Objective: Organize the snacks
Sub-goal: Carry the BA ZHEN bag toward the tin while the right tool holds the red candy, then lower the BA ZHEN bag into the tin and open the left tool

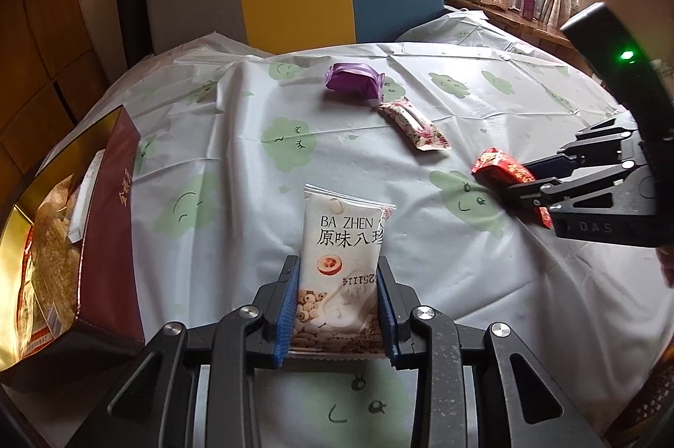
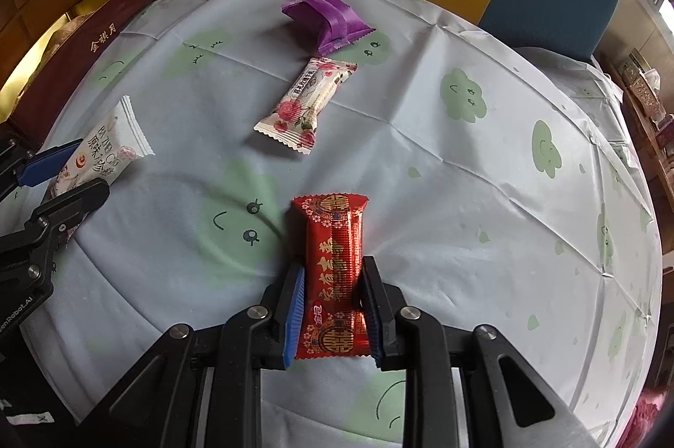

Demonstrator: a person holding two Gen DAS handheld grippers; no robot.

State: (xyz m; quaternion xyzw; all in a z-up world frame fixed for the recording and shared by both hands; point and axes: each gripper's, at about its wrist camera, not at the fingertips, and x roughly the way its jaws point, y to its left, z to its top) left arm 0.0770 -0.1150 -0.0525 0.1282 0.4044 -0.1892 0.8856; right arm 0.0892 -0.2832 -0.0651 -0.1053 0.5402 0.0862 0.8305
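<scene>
The left tongs are clamped on the white snack packet, held by its lower end; the right tongs are clamped on the red snack packet the same way. Both packets sit just above the surface. The likely step is carrying each to the open maroon box at the left edge, which already holds other snacks. Keep the grip firm, as the slick wrappers could slide, and let the left one go in first so the tools do not collide. A purple packet and a floral bar lie farther back, touching each other, clear of the path
</scene>
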